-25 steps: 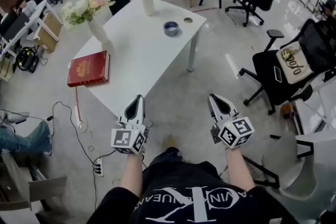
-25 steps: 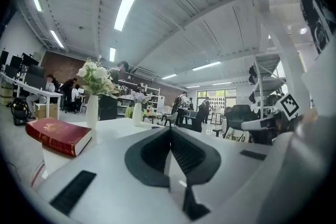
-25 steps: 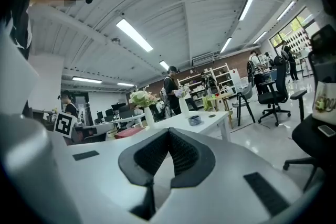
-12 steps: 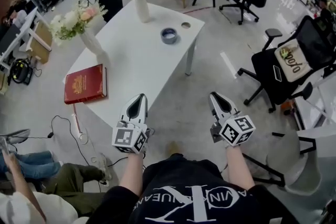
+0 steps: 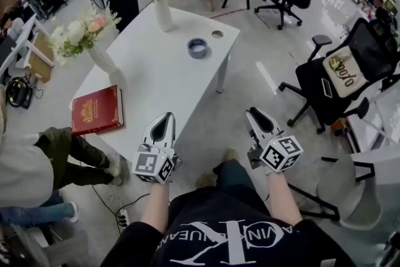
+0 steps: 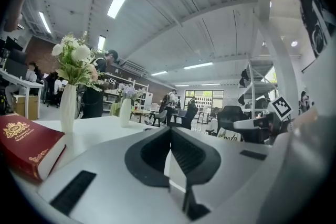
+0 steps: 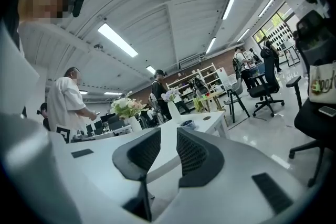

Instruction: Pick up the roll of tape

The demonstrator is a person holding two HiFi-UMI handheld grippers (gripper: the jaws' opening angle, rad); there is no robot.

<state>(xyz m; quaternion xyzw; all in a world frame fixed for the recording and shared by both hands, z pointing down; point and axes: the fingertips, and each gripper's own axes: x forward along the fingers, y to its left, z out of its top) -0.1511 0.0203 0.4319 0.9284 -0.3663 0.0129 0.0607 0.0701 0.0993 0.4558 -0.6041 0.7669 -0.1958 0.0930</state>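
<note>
Your left gripper [image 5: 164, 119] holds its jaws together, with nothing between them. Your right gripper [image 5: 255, 115] is opening its jaws, also empty. Both point at the white table [image 5: 164, 81]. On its near end lies a red book [image 5: 97, 110]. The roll of tape [image 5: 197, 47] lies flat toward the far end, well apart from both.

1. T-shirt [image 5: 219, 231], 6 o'clock in the head view: black, short-sleeved, with large white lettering across the chest.
2. Left gripper [image 5: 166, 117], 7 o'clock: pale grey tapered shell, dark ribbed pads, and left marker cube [image 5: 153, 167] in white with black squares.
3. Right gripper [image 5: 252, 114], 5 o'clock: same make, with matching right marker cube [image 5: 281, 154]; jaws opening, nothing between them.
</note>
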